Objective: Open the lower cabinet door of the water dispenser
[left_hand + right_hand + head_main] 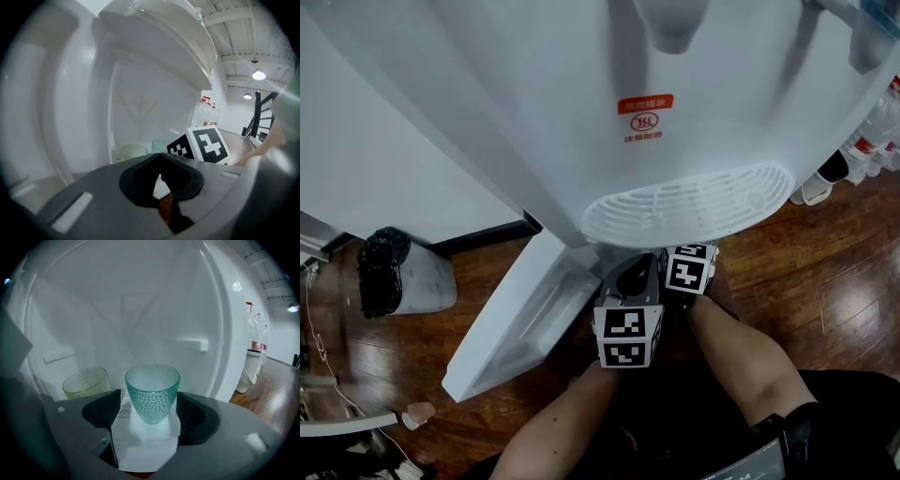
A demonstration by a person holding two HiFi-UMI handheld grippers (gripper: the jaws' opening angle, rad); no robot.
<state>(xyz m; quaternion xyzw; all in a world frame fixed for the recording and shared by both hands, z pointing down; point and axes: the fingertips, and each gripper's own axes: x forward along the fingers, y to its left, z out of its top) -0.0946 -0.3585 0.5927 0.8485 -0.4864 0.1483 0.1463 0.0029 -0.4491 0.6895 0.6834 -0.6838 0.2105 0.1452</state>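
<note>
Dark wooden floor (825, 281) runs under a tall white water dispenser (581, 112), whose slotted drip tray (689, 206) juts out over the person's two bare forearms. Down below, the lower cabinet door (520, 319) stands swung wide open to the left of the head view, its long white panel angled out over the boards. Both tools are pushed in close under the tray, side by side at the cabinet mouth. On the left gripper (161, 180), the dark jaws sit with only a narrow slit between them, floor showing through and nothing in it. On the right gripper (149, 416), the jaws are spread wide, and a dotted teal cup (152, 392) stands upright on the white cabinet floor between them; a strip of paper label shows between the cup and the left-hand pad, so I see no squeeze on it. A pale yellowish cup (86, 383) stands just beside it, further left.
</note>
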